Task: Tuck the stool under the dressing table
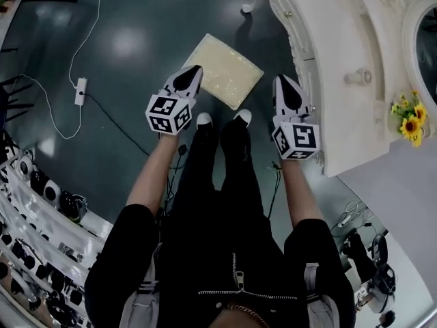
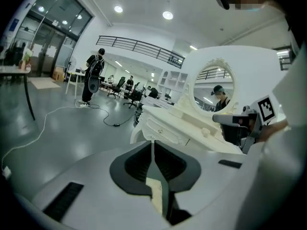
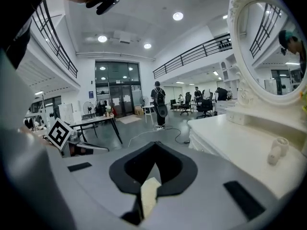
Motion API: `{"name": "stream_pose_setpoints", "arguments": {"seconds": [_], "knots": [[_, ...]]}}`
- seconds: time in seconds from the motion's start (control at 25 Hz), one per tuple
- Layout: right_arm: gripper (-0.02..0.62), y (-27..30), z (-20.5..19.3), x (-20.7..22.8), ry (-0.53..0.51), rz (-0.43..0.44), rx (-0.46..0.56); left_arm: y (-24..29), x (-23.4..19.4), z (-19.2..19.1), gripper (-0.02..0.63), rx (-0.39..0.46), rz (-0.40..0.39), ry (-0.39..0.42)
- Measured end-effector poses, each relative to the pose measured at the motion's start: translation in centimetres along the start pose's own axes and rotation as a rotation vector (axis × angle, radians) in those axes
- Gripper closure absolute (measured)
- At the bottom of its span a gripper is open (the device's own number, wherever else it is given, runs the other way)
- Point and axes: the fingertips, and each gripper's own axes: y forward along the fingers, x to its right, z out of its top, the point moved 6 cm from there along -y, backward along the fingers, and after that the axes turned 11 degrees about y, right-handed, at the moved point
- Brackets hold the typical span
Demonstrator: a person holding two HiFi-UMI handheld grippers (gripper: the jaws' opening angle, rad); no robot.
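Tongs first: we are counting two, and both are pressed shut with nothing clamped. The left tongs (image 1: 191, 75) are hanging over the left corner of the one stool (image 1: 222, 70), and the right tongs (image 1: 285, 87) are hanging just off its right corner. In the left gripper view the left tongs (image 2: 153, 152) are showing their jaws meeting in a single line. The right tongs (image 3: 154, 150) are looking the same in the right gripper view. Each pair is carrying one cube with square black-and-white markers.

The stool, with its cream cushion, is standing on the grey floor ahead of and between the tongs, out in the open and not under anything. We are seeing one white dressing desk (image 1: 328, 80) just right of the right tongs, its carved front curving away ahead. One round mirror (image 1: 425, 39) is rising at its far right, and one bunch of sunflowers (image 1: 410, 121) is sitting right of the right tongs.

Two white shoe tips (image 1: 203, 119) are peeking out just behind the stool, between the tongs. Well left of the left tongs, one power strip (image 1: 80, 91) is lying on the floor with its white cable (image 1: 92, 19) trailing away. Shelves of dark gear (image 1: 41, 203) are curving behind and left of them. One person (image 2: 93, 80) is standing far off ahead of the left tongs.
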Motion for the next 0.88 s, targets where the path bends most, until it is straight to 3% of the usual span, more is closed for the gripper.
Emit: {"name": "stream_pose_setpoints", "arguments": {"seconds": [0.08, 0.2, 0.24, 0.44, 0.64, 0.88], "knots": [[0.588, 0.7, -1.5, 0.0, 0.0, 0.006, -0.019, 0.7, -1.1, -2.3, 0.573, 0.0, 0.002, -0.096], [0.588, 1.4, -3.7, 0.3, -0.002, 0.011, -0.055, 1.7, -3.2, -6.6, 0.374, -0.004, 0.031, -0.275], [0.589, 1.6, -4.5, 0.4, -0.001, 0.01, -0.069, 2.1, -3.9, -8.3, 0.338, -0.013, 0.043, -0.335], [0.588, 2.1, -8.9, 1.6, 0.017, -0.016, -0.142, 3.8, -6.9, -17.9, 0.293, -0.062, 0.102, -0.612], [0.588, 2.1, -13.4, 3.6, 0.029, -0.039, -0.22, 6.2, -7.4, -27.3, 0.276, -0.166, 0.12, -0.727], [0.588, 2.3, -16.6, 4.6, 0.043, -0.044, -0.255, 9.3, -8.5, -33.8, 0.256, -0.2, 0.128, -0.838]]}}
